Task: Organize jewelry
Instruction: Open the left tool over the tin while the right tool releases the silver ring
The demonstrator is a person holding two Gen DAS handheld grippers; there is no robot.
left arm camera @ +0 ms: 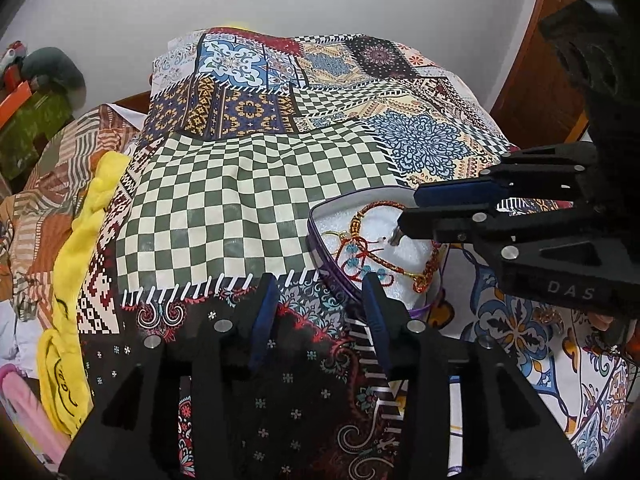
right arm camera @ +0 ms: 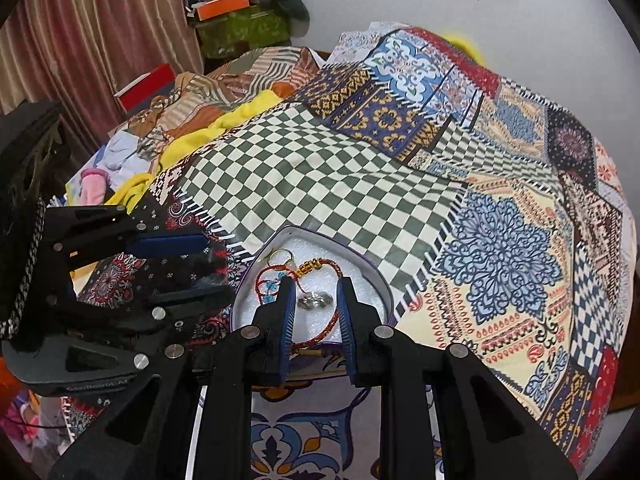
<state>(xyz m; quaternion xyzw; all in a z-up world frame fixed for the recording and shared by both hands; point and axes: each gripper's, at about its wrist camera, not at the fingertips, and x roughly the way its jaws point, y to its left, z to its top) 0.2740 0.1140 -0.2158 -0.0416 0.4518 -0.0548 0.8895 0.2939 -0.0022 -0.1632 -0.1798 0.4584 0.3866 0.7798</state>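
Observation:
A purple-rimmed tin (left arm camera: 320, 248) with white padding lies on the patchwork bedspread; it also shows in the right wrist view (right arm camera: 372, 268). Red and gold cord bracelets (left arm camera: 368, 256) with blue beads lie in it, also seen from the right wrist (right arm camera: 320, 268). A small silver piece (right arm camera: 316, 300) rests on the padding. My right gripper (right arm camera: 316, 292) hovers open over the tin, its fingers either side of the silver piece, which also shows at its fingertips in the left wrist view (left arm camera: 394, 238). My left gripper (left arm camera: 320, 292) is open and empty just left of the tin.
The patchwork bedspread (left arm camera: 248, 200) covers the bed. Yellow cloth (left arm camera: 76, 280) and piled clothes lie along the left side. Boxes and a green bag (right arm camera: 240, 20) stand by the wall, next to a striped curtain (right arm camera: 100, 32).

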